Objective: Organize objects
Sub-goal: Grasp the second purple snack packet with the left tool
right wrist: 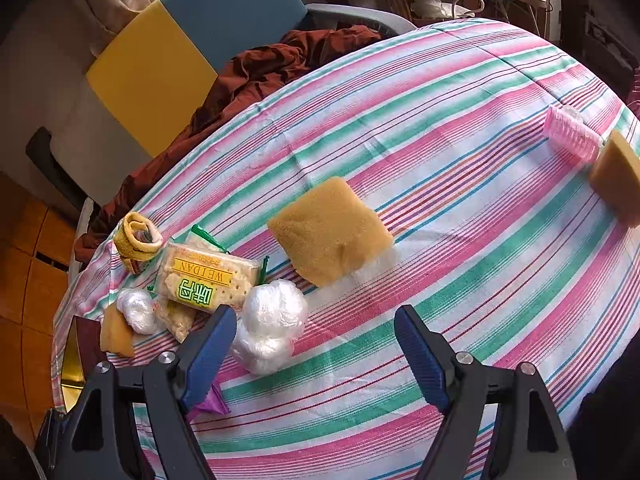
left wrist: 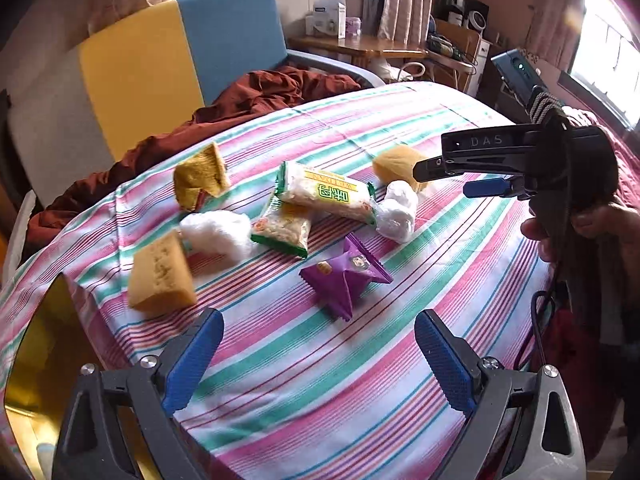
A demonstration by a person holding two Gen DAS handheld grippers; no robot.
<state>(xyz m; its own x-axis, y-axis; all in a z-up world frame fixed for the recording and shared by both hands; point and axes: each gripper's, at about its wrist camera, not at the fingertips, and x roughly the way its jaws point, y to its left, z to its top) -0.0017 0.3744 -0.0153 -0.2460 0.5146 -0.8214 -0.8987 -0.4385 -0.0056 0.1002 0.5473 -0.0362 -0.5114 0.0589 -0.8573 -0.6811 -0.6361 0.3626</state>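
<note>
On the striped tablecloth [left wrist: 320, 380] lie several yellow sponges, cracker packets, clear plastic balls and a purple packet [left wrist: 346, 276]. My left gripper [left wrist: 318, 360] is open and empty, just short of the purple packet, with a sponge [left wrist: 162, 274] to its left. My right gripper [right wrist: 316, 352] is open and empty, just short of a sponge [right wrist: 330, 230], with a plastic ball [right wrist: 272, 320] by its left finger; it also shows in the left wrist view [left wrist: 452, 178], near a sponge [left wrist: 394, 164]. A Weidan cracker packet [left wrist: 328, 192] lies mid-pile.
A gold tray [left wrist: 44, 360] sits at the table's left edge. A pink ribbed roller [right wrist: 572, 136] and another sponge [right wrist: 618, 176] lie at the far right. A yellow-and-blue chair [left wrist: 180, 60] with a rust-red cloth [left wrist: 256, 96] stands behind the table.
</note>
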